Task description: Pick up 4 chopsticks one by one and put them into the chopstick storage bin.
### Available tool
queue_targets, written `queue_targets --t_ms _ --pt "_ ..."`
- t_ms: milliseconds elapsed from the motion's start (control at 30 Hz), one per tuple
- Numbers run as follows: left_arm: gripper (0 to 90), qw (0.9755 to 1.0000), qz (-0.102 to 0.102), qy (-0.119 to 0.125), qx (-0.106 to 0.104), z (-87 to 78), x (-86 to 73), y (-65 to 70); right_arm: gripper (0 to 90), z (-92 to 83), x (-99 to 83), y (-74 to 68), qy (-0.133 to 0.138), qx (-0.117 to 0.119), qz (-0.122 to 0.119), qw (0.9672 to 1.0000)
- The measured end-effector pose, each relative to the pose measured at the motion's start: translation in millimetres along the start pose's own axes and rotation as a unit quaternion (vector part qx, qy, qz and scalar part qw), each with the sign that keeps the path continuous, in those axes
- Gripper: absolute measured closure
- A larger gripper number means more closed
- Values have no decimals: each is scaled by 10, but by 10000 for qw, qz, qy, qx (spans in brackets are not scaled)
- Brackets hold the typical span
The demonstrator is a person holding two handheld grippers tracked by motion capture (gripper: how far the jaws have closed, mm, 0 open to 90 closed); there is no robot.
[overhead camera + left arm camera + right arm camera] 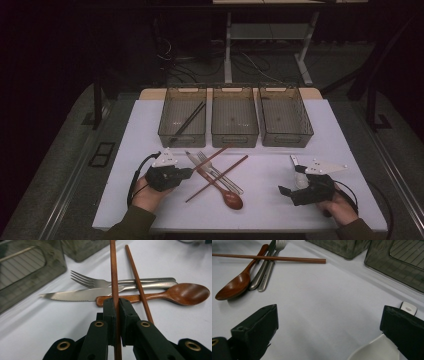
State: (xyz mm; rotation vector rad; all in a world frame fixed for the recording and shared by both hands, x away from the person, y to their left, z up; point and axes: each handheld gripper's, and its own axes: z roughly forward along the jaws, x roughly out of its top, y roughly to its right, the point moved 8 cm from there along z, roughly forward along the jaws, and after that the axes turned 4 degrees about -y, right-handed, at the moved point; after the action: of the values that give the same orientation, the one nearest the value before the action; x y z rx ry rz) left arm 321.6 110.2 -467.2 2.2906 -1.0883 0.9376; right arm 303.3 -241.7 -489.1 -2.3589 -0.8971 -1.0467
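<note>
My left gripper (116,315) is clenched on a chopstick (113,275) at the cutlery pile — the sorting seems to be at the pick-up step. Next I judge it must lift clear of the fork (100,283), knife (75,294) and spoon (185,293), then go to the left bin (182,116), where dark chopsticks (190,120) already lie. My right gripper (329,322) hangs released beside a white spoon (377,350) — its own view shows the spread jaws clearly; the high view barely does.
</note>
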Motion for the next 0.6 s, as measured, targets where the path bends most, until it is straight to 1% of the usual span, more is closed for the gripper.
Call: queue_targets --t_ms 67,167,333,600 --pt "838 10000 -8 29 31 -27 0 -30 16 0 0 0 -3 0 -3 10000" --pt "838 9999 -86 100 68 -62 -1 -67 16 0 -1 0 -8 -3 2 10000" --pt "838 9996 -151 202 136 -124 6 -125 16 0 0 0 -3 -2 1 10000" --pt "838 9990 -255 299 224 -205 2 -215 16 0 -1 0 -8 1 9 10000"
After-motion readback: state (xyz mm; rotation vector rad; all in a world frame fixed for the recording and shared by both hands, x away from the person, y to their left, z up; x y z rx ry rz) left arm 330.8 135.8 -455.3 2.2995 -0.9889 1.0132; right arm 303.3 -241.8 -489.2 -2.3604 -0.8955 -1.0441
